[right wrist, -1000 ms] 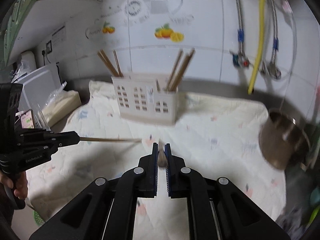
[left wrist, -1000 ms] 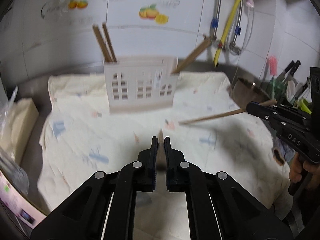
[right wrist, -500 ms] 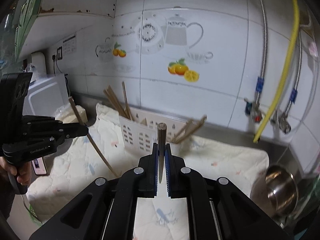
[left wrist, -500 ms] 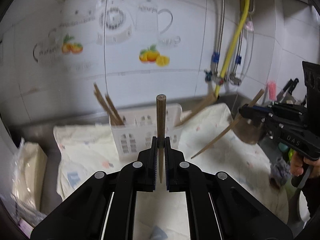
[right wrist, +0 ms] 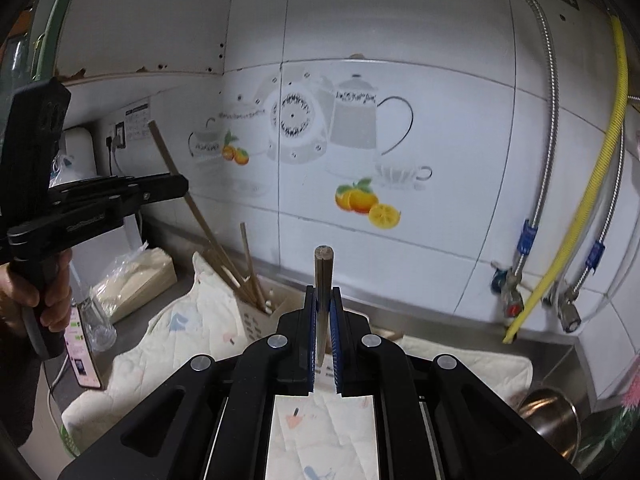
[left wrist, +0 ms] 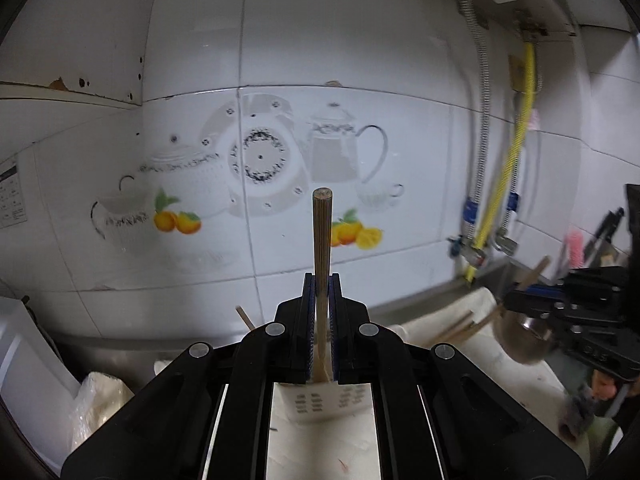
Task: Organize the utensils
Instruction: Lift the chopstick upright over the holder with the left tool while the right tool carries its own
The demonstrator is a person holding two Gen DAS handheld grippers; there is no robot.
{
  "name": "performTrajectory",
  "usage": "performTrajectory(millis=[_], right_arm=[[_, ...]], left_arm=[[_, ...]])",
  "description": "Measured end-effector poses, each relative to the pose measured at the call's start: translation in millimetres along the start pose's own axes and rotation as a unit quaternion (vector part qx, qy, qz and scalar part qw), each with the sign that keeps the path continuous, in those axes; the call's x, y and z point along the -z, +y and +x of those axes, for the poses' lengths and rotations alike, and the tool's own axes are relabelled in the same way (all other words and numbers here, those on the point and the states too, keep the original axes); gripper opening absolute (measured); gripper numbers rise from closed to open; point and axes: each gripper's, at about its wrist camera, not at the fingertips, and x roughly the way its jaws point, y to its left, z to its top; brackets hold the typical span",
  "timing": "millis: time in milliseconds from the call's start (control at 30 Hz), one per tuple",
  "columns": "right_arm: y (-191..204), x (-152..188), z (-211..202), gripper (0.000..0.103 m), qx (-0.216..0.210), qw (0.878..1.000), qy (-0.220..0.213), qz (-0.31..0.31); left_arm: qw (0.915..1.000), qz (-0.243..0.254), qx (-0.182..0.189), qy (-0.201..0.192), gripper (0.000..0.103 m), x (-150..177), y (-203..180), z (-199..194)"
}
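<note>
Left wrist view: left gripper point(left wrist: 320, 280) clamped on chopstick point(left wrist: 322, 236), now lifted upright above holder point(left wrist: 320, 402).
Right gripper point(right wrist: 323, 292): pinches second chopstick point(right wrist: 323, 276), likewise raised.
Meaning: both probably ready for slotting in.

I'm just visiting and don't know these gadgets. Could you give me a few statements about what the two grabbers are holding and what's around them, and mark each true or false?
1. The left gripper is clamped on a wooden chopstick that stands upright. True.
2. The right gripper is empty. False: it is shut on a chopstick of its own.
3. The white basket on the patterned cloth already has chopsticks leaning in it. True.
4. The hose on the tiled wall is red. False: it is yellow.
5. A metal pot sits at the lower right of the right wrist view. True.
6. The basket sits on bare metal. False: it sits on the cloth.
</note>
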Motion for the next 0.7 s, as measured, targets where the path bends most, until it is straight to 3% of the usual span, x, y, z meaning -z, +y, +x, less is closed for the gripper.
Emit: performTrajectory(millis=[300, 700], right_arm=[[-4, -24, 28, 0.007, 0.012, 1.000, -0.007, 0.000], [-10, 1, 82, 0.007, 0.008, 0.999, 0.050, 0.017]], left_arm=[[0.9981, -0.033, -0.003, 0.053, 0.005, 27, 21, 51], [0.9939, -0.056, 0.008, 0.095, 0.005, 49, 36, 79]])
